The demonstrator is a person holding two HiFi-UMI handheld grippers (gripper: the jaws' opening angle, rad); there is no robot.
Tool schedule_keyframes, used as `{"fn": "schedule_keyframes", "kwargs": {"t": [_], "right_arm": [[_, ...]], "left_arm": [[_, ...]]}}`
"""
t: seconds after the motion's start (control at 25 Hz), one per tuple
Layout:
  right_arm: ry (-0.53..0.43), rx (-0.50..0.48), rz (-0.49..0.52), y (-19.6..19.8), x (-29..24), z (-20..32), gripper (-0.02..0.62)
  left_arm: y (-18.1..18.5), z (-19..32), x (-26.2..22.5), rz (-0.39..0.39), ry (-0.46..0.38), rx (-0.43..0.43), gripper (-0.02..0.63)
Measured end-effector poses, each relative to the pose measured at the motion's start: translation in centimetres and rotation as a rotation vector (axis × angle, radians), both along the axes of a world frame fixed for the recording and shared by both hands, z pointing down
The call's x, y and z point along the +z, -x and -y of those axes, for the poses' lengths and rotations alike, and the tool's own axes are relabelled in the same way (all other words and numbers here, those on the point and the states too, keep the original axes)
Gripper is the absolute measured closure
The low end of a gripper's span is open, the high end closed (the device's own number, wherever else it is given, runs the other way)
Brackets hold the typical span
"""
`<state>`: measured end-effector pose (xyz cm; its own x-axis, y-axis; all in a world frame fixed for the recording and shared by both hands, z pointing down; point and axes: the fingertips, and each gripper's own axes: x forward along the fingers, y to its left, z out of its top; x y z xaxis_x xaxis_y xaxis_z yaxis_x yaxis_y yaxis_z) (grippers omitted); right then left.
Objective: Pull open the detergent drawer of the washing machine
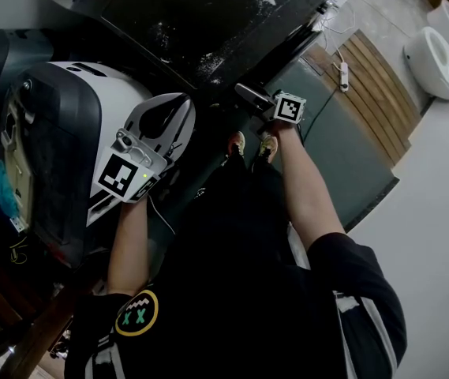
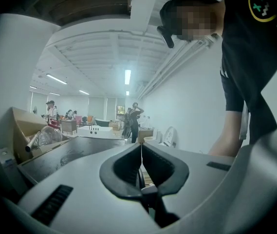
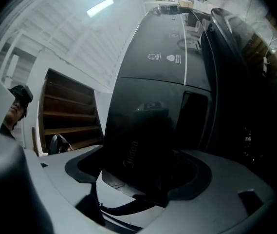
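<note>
My right gripper (image 3: 140, 170) has its jaws apart, straddling the detergent drawer (image 3: 145, 130). The drawer's flat, glossy black front, with faint lettering, fills the middle of the right gripper view. A sliver of gap shows beside the nine o'clock pad, so I see no squeeze on it. What the drawer holds I cannot see. Beyond it, towards twelve o'clock, runs the washing machine (image 3: 160, 38), a smooth dark panel with small white icons and a thin pale line. In the head view the right gripper (image 1: 248, 95) sits at one o'clock from centre, against the washing machine (image 1: 200, 22), whose black top is matt and smeared with white dust.

My left gripper (image 2: 140, 149) has its jaws pressed together with nothing between them. They are rounded grey plastic shells with black rubbery rims. In the head view the left gripper (image 1: 178, 109) hangs at ten o'clock. At nine o'clock in the left gripper view, an open cardboard box (image 2: 21, 126) holds crumpled clear plastic (image 2: 45, 137).
</note>
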<state>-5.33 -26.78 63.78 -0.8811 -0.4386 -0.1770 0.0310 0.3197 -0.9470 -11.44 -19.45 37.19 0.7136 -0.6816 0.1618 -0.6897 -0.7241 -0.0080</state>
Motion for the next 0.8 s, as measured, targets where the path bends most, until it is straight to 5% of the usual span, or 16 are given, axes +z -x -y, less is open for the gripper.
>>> {"fn": "schedule_keyframes", "kwargs": {"t": [0.48,0.56,0.68,0.8], "right_arm": [[0.001,-0.011,0.073,-1.6,1.1,-1.6,0.255],[-0.042,0.003,0.112,-2.6,-0.3,-2.3,0.383],[-0.074,0.055,0.110,-3.9,-1.6,-1.8,0.284],[-0.009,0.059,0.053,-5.0,0.7,-2.0,0.242]], "left_arm": [[-0.4,0.0,0.1,0.012,0.011,0.010,0.583],[-0.6,0.0,0.2,0.006,0.012,0.015,0.583],[-1.2,0.2,0.5,-0.007,0.019,0.027,0.583],[-2.2,0.0,0.3,-0.012,0.019,0.045,0.583]]}}
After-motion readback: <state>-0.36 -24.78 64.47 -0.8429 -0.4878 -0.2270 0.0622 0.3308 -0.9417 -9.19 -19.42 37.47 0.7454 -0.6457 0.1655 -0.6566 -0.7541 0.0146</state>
